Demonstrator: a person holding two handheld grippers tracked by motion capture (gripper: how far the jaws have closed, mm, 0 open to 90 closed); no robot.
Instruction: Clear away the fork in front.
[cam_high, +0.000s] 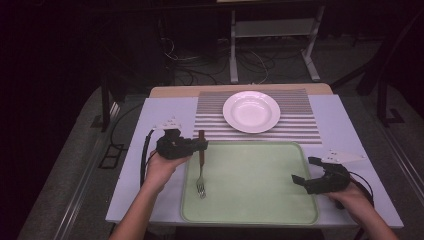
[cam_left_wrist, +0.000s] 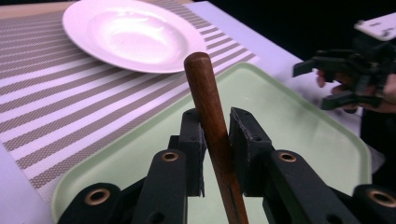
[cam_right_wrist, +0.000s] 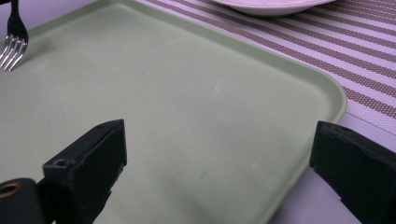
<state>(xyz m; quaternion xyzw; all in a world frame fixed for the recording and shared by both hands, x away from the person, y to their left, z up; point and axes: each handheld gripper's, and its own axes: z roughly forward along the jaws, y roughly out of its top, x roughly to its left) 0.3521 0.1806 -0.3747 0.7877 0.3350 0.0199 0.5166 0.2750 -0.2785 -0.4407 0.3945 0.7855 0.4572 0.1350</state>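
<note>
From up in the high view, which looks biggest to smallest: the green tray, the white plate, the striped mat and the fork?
1. Green tray.
2. Striped mat, though the plate hides part of it.
3. White plate.
4. Fork, thin and partly covered by the left gripper.

Tray and mat are close; the mat lies farther off, so that order is unsure.

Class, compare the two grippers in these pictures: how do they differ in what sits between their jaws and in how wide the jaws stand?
1. The left gripper has the fork by its wooden handle between its jaws; the right gripper has nothing between its jaws.
2. The left gripper's jaws stand narrow, close around the handle; the right gripper's jaws stand wide apart.
3. The left gripper is at the green tray's left edge, the right at its right edge.
Both are black and hand-held.
</note>
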